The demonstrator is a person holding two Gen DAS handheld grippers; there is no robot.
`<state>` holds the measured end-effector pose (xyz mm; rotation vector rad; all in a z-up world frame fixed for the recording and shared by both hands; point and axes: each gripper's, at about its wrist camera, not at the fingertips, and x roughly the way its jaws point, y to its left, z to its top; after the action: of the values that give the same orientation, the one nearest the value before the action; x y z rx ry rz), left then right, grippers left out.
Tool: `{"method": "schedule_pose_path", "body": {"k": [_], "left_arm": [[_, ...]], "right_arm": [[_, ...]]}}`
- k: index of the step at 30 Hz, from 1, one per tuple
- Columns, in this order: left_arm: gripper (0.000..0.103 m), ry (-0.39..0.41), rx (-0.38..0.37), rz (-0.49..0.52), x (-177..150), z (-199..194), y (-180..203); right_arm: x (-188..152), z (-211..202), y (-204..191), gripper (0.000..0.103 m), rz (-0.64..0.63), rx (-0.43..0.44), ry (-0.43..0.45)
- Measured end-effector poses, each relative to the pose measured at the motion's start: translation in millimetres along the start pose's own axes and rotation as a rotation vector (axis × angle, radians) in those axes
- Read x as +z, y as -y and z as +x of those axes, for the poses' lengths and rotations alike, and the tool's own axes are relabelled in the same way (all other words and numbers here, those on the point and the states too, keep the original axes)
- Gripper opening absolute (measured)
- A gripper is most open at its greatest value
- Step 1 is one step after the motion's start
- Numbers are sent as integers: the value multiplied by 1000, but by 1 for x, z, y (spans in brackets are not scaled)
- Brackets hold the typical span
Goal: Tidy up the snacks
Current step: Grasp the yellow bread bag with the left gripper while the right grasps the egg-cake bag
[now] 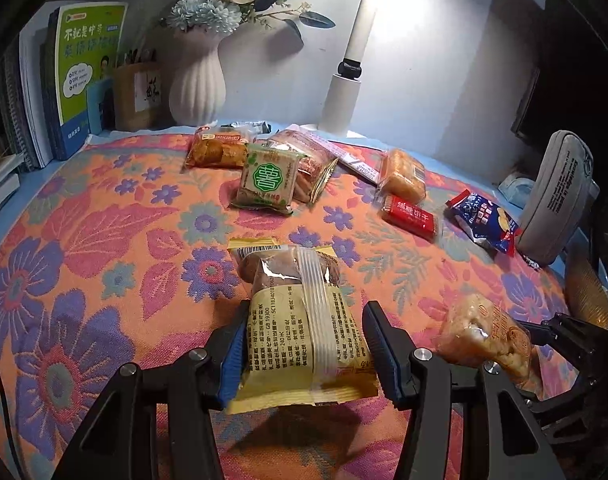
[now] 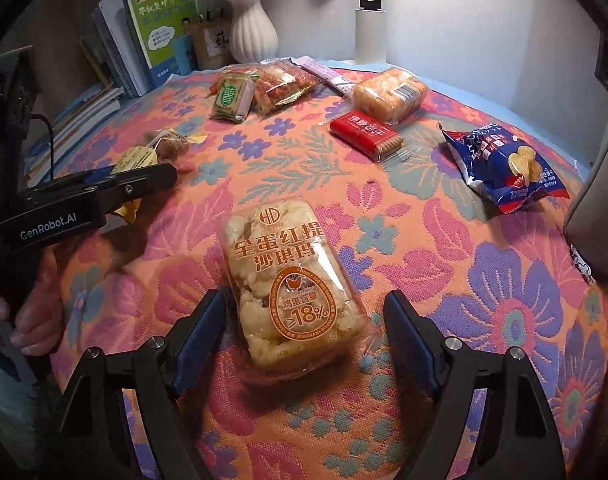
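The left gripper (image 1: 304, 344) has its jaws clamped on one yellow cake packet (image 1: 292, 320) above the floral worktop (image 1: 104, 240). The right gripper (image 2: 304, 336) stands with jaws wide around one egg-crisp packet (image 2: 292, 292) lying flat, untouched. Farther back lie six more snacks, then one white vase (image 1: 198, 84).

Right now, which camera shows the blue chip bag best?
The right wrist view: the blue chip bag lies in the open there, with its chip picture plain to see. The left wrist view shows the same bag smaller and farther off, at the right side of the flowery cloth, beside a grey pouch.
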<state>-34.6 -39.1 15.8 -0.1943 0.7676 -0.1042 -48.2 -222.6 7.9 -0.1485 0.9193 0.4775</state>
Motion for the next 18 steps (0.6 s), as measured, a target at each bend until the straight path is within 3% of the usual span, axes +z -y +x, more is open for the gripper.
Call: {"method": "schedule_pose_path", "body": {"k": [4, 6, 9, 18], "left_arm": [[53, -8, 10, 7, 0, 1, 2], [53, -11, 11, 12, 0, 2, 2], [53, -18, 16, 15, 0, 3, 2], [53, -4, 0, 46, 1, -3, 9]], "right_arm": [[3, 2, -3, 74, -10, -17, -3], [5, 2, -6, 60, -11, -17, 1], [6, 1, -12, 53, -13, -30, 11], [-7, -16, -7, 52, 92, 68, 20]]}}
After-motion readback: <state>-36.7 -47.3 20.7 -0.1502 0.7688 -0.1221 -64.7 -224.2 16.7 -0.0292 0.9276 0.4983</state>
